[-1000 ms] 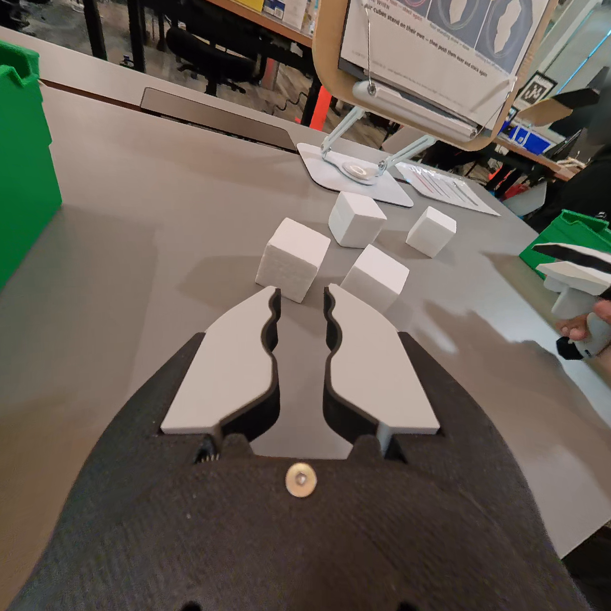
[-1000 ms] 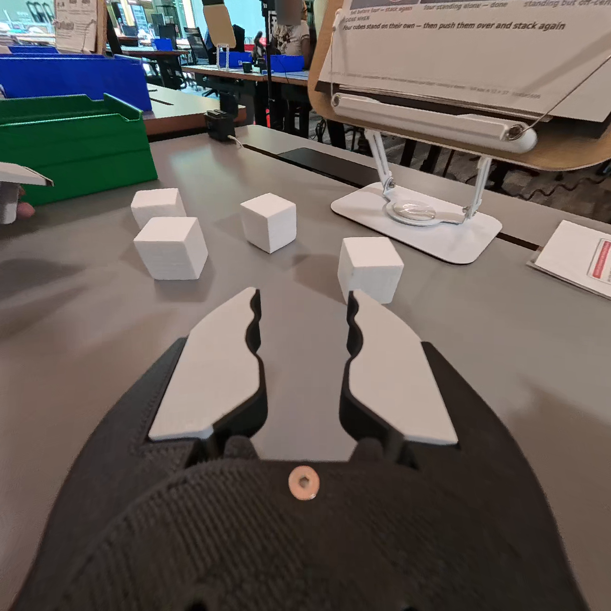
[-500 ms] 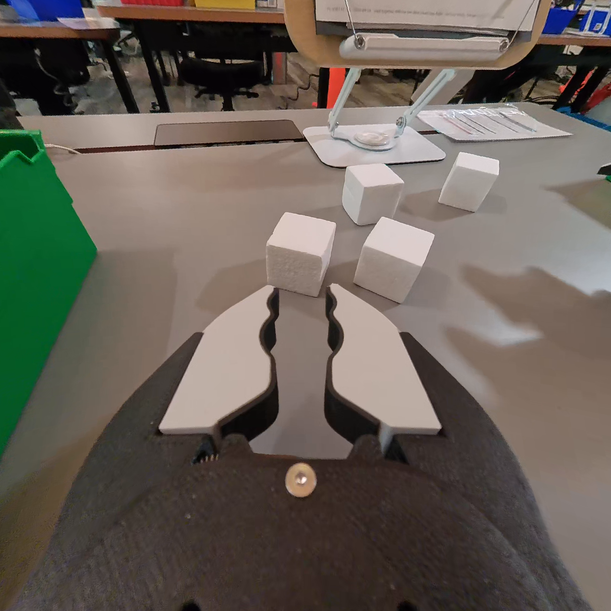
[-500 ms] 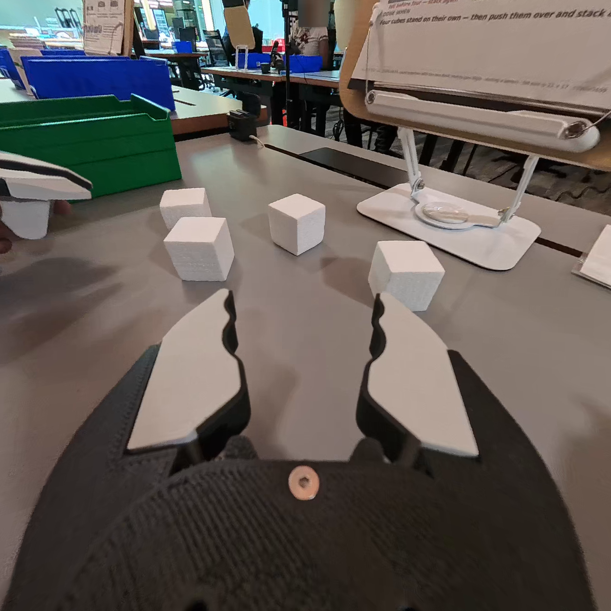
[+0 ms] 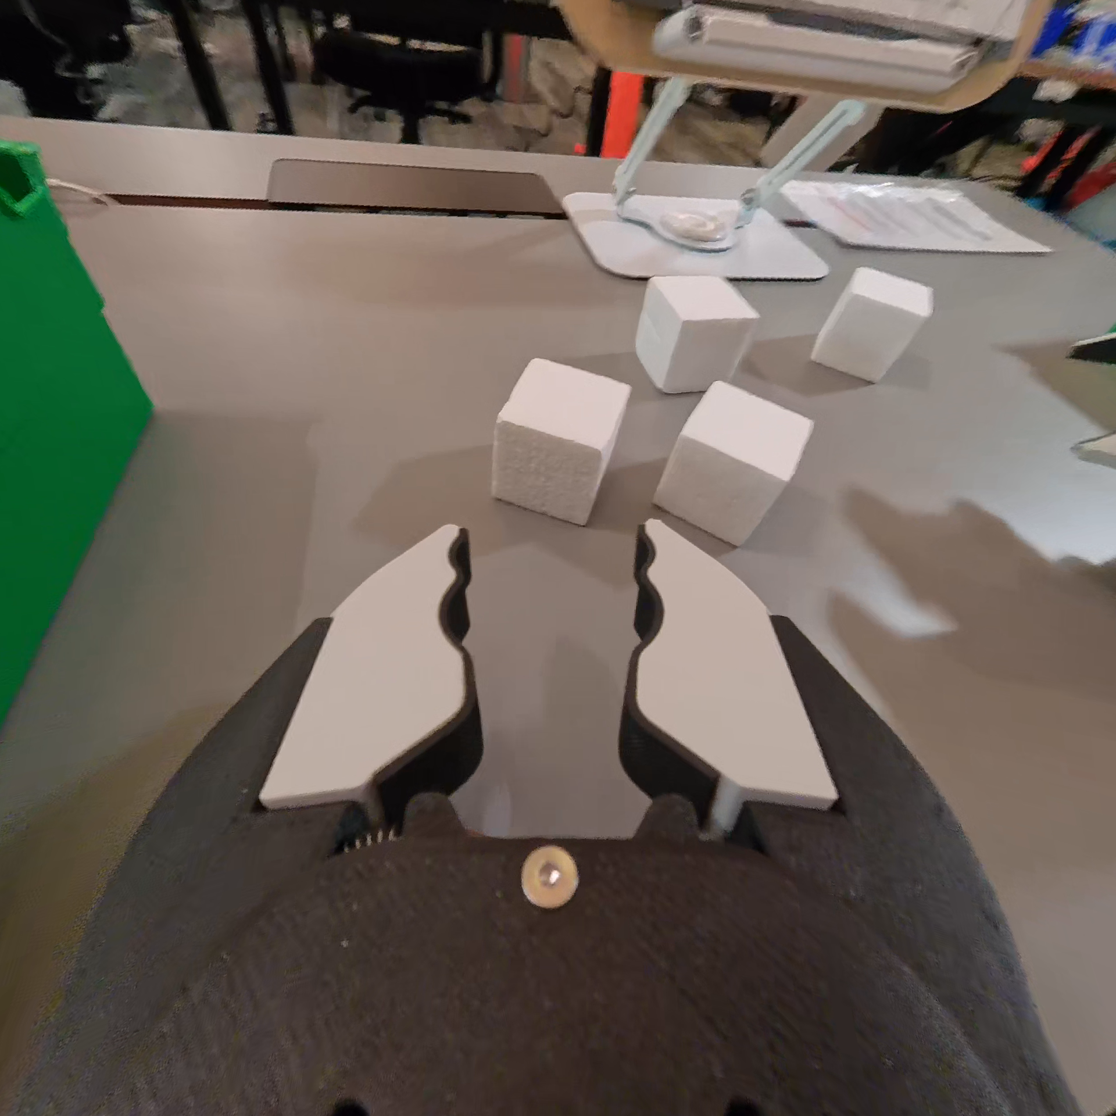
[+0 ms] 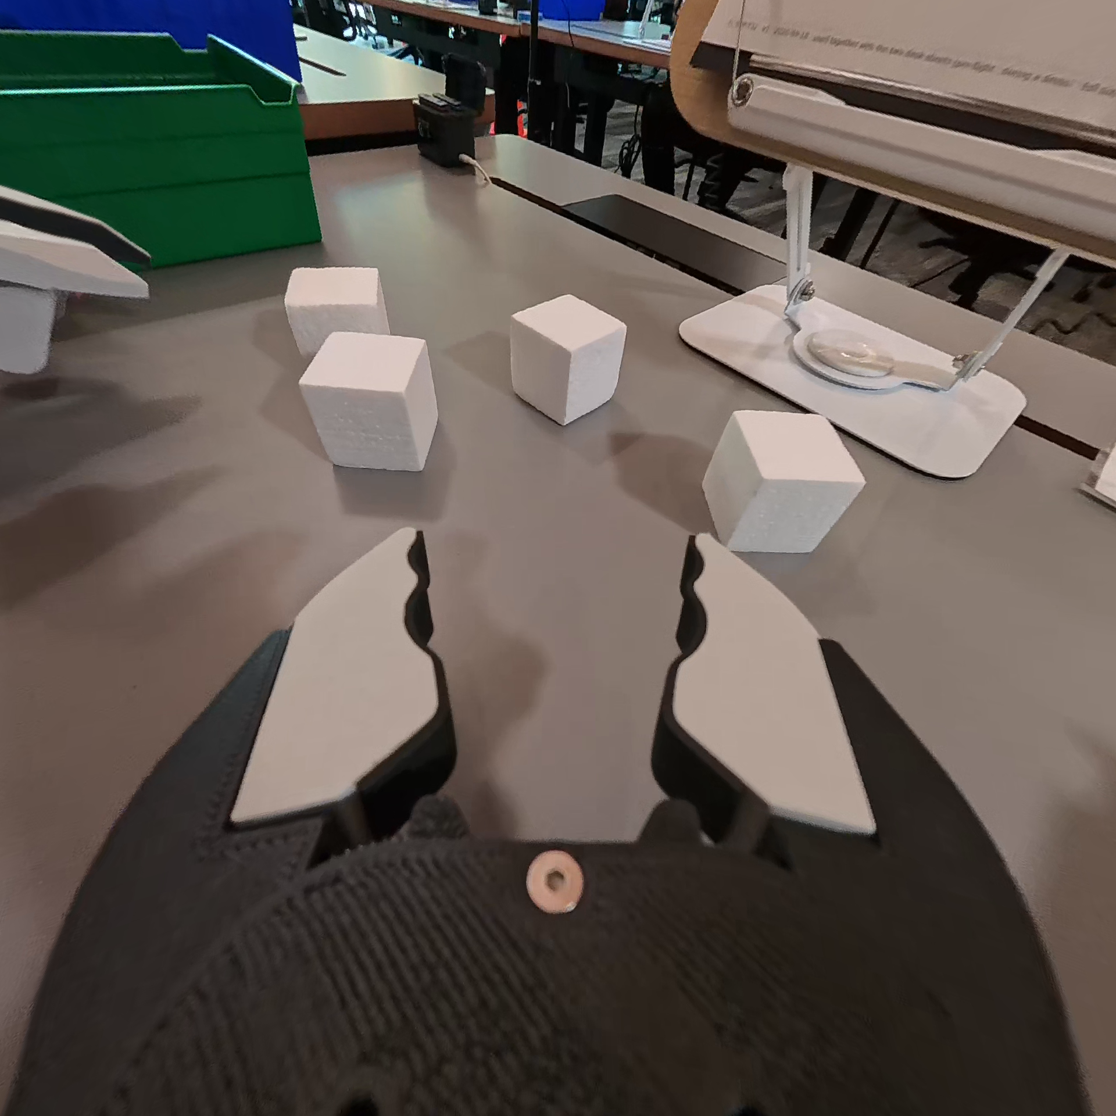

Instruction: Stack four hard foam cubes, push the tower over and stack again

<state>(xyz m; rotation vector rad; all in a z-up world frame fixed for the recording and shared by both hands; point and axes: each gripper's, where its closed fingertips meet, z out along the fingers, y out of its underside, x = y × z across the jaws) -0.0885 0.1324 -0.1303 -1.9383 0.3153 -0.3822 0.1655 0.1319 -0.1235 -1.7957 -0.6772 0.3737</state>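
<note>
Left hand-held gripper gapes empty near the front cube; right hand-held gripper gapes wider, its view alone showing the charger.

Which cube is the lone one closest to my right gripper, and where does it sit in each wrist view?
Left wrist view: the cube is the far right one, upper right, apart from the other three.
Right wrist view: the same cube is right of centre, just ahead of the right gripper, off its right fingertip.
Shared landmark: the white stand base, just behind this cube in both views.
</note>
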